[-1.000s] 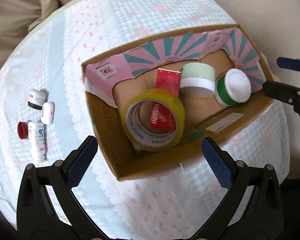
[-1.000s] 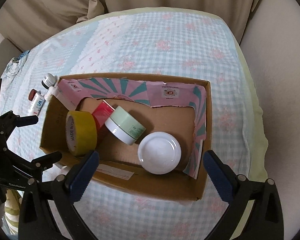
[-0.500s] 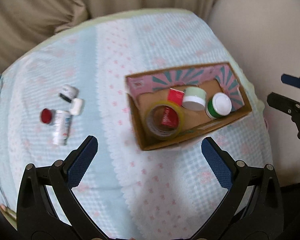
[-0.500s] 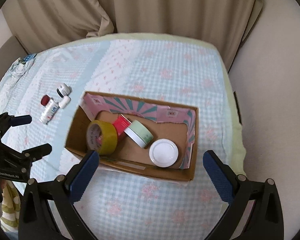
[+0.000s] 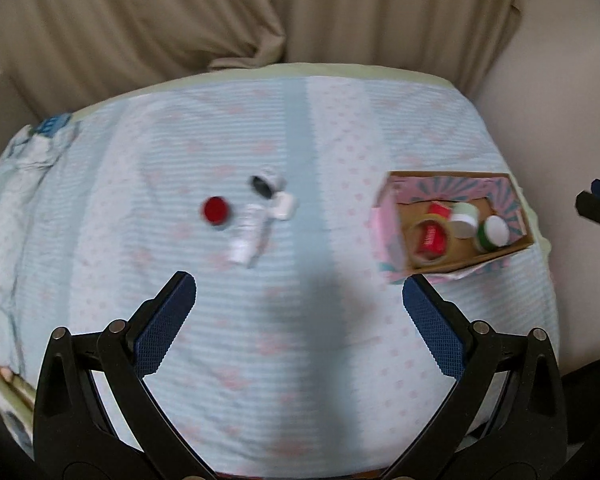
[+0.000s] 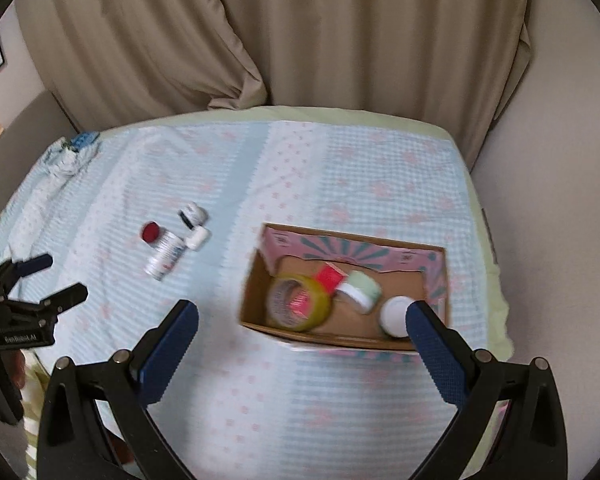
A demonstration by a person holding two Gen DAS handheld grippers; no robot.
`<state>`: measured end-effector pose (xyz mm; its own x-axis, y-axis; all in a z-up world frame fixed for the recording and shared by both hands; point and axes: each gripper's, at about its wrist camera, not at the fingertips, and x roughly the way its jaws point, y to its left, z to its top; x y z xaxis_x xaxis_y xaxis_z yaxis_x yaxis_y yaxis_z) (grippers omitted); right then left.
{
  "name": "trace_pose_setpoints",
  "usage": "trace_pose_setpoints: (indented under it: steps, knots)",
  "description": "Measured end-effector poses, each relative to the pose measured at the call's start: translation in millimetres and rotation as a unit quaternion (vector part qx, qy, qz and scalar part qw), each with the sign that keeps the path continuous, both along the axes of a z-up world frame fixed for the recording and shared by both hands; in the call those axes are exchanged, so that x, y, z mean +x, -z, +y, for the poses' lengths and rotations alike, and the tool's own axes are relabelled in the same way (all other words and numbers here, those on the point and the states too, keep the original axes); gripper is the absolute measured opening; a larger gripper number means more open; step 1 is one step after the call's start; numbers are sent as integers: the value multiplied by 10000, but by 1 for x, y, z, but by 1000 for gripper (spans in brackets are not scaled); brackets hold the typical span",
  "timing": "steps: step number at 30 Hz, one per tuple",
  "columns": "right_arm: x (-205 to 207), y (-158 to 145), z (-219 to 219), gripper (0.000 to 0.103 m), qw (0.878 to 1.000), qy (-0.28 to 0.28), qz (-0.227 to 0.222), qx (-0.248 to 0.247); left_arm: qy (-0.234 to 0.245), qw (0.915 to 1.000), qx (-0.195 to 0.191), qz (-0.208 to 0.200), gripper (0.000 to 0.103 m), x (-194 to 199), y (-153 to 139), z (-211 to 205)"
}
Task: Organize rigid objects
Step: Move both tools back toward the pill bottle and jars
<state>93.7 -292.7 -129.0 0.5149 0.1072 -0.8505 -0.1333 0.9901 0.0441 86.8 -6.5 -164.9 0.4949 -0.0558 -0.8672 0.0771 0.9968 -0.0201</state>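
A cardboard box (image 5: 452,188) (image 6: 340,246) with a pink patterned lining sits on the right of the bedspread. It holds a yellow tape roll (image 5: 430,246) (image 6: 300,300), a red carton (image 6: 330,276), a pale green jar (image 6: 362,290) and a white-lidded green jar (image 5: 494,232). Left of the box lie a red-capped white bottle (image 5: 246,240) (image 6: 164,250), a small black-capped jar (image 5: 264,186) (image 6: 192,214) and a small white piece (image 6: 198,238). My left gripper (image 5: 299,300) (image 6: 58,278) is open and empty, high above the cloth. My right gripper (image 6: 302,324) (image 5: 592,198) is open and empty near the box.
A pale blue checked bedspread (image 5: 300,360) with pink flowers covers the surface. Beige curtains (image 6: 340,40) hang behind it. A bunched cloth (image 6: 68,156) lies at the far left corner. A beige wall (image 6: 560,200) runs along the right edge.
Both grippers have drawn back and risen from the box, so more of the bedspread shows. The left one has swung left toward the loose bottle and jar. Nothing was picked up.
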Motion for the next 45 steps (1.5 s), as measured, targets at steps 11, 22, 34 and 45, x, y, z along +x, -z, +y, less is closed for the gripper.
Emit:
trace_pose_setpoints:
  steps: [11,22,34,45]
  knots:
    - [9,-2,107,103,9993,130,137,335,9,9998,-181,52,103,4,1,132]
    - [47,46,193,103,9941,623,524,721,640,9972,-107,377,103,54,48,205]
    - [117,145,243,103,9838,821,1343,861,1055,9903,-23,902,103,135,150,202]
    - [171,248,259,103,9617,1085,2085,1409,1727,9790,133,1078,103,202,243,161]
